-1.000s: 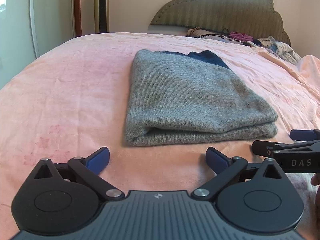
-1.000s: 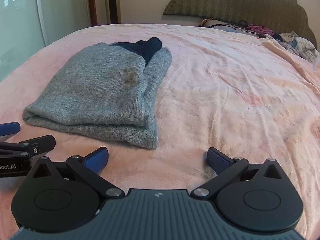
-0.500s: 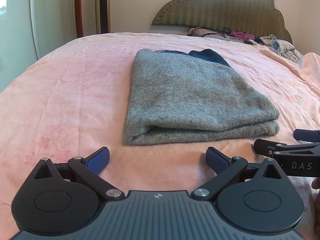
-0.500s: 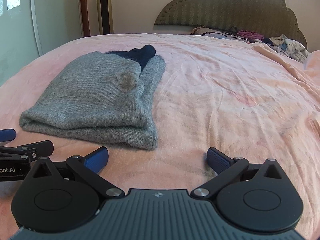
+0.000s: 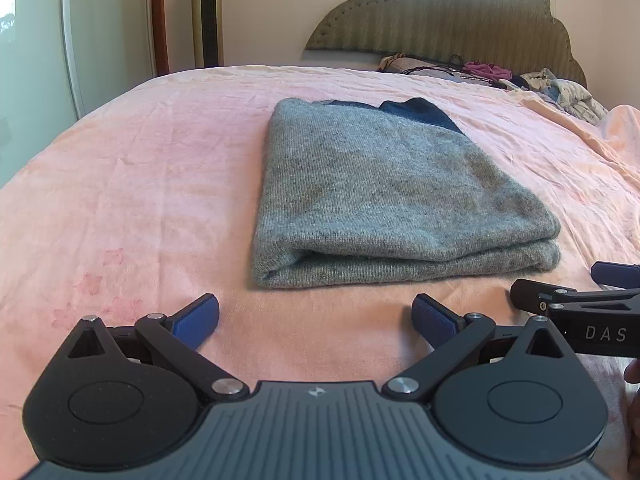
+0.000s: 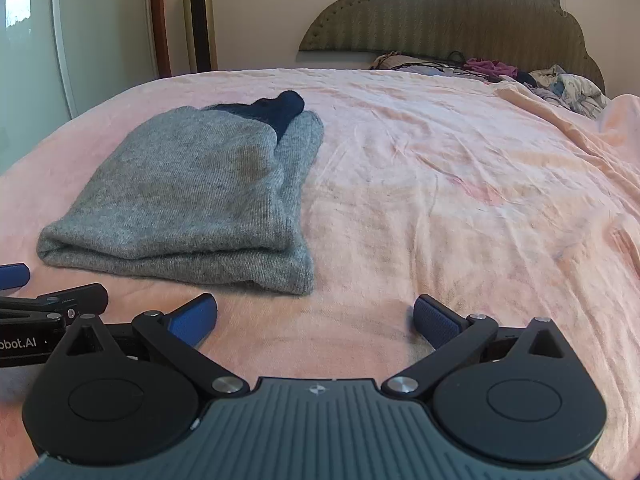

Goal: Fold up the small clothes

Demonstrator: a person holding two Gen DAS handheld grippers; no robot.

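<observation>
Pink bedsheet (image 5: pixel 140 184) fills the left wrist view, headboard (image 5: pixel 460 16) behind. Grey sweater (image 5: pixel 384 196) lies folded mid-bed, navy garment (image 5: pixel 420 110) peeking out at its far end. Left gripper (image 5: pixel 316 316) released, empty, parked just short of the fold's near edge (likely done, clearing off).

Right wrist view: same sweater (image 6: pixel 192 196) toward the bed's left side, layers stacked flat. Right gripper (image 6: pixel 316 316) spread wide, holding nothing. Unfolded clothes pile (image 6: pixel 560 84) at headboard, probably next.
</observation>
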